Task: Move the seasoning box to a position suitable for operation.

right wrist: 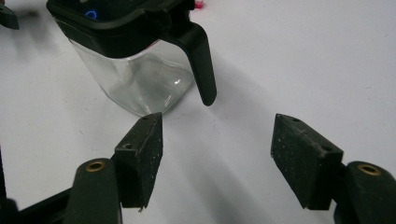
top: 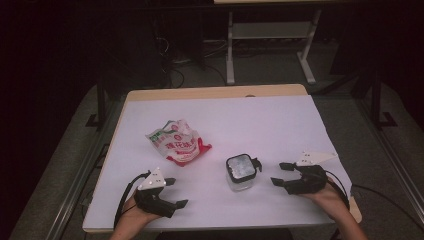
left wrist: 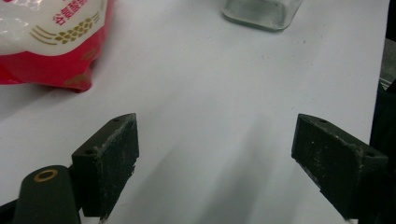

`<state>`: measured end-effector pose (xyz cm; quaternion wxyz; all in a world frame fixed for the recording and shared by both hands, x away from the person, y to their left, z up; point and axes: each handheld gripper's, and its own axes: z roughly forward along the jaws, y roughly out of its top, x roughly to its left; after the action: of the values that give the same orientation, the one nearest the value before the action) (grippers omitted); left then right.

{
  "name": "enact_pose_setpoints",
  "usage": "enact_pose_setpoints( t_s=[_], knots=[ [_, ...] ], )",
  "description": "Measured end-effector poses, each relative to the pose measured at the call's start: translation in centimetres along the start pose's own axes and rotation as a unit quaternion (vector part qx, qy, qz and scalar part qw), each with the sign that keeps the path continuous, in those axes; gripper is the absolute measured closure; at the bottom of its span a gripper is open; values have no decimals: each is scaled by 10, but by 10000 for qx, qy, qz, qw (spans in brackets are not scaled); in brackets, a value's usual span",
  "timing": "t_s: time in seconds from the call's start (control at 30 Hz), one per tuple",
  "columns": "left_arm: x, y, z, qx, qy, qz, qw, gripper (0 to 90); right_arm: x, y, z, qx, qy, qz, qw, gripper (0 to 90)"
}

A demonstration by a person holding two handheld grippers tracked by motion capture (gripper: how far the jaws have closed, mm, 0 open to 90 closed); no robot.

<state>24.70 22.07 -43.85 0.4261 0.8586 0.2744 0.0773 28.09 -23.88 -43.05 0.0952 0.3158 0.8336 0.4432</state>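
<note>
A square clear glass jar [top: 240,172] with a black lid and a black side latch stands upright near the table's front middle. In the right gripper view the jar [right wrist: 135,79] is just ahead and left of the jaws, its latch [right wrist: 201,60] hanging down. My right gripper [top: 282,175] sits just right of the jar, open, with nothing between its pads. A red-and-white food bag [top: 178,141] lies crumpled left of the jar; its red bottom corner [left wrist: 51,51] shows in the left gripper view. My left gripper [top: 176,192] rests at the front left, open and empty.
A white sheet covers the table [top: 225,115], with a strip of wood showing along the far edge [top: 215,92]. Beyond the table stand the white legs of another table [top: 230,50] on a dark floor with cables.
</note>
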Motion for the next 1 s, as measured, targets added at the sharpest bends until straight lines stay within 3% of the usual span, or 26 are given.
enact_pose_setpoints(
  t_s=[0.37, 0.77, 1.0],
  knots=[
    [-13, 25, 4, -56, -274, 238, 9993, 146, -1, -2, 2, 43, -14, 31, 10000, 306],
    [-19, 59, 16, -130, -573, 481, 9971, 146, -4, -2, 0, 16, -11, 192, 9998, 301],
    [-22, 74, 26, -146, -711, 596, 9956, 146, -4, 0, 1, 12, -41, 129, 9999, 299]
  ],
)
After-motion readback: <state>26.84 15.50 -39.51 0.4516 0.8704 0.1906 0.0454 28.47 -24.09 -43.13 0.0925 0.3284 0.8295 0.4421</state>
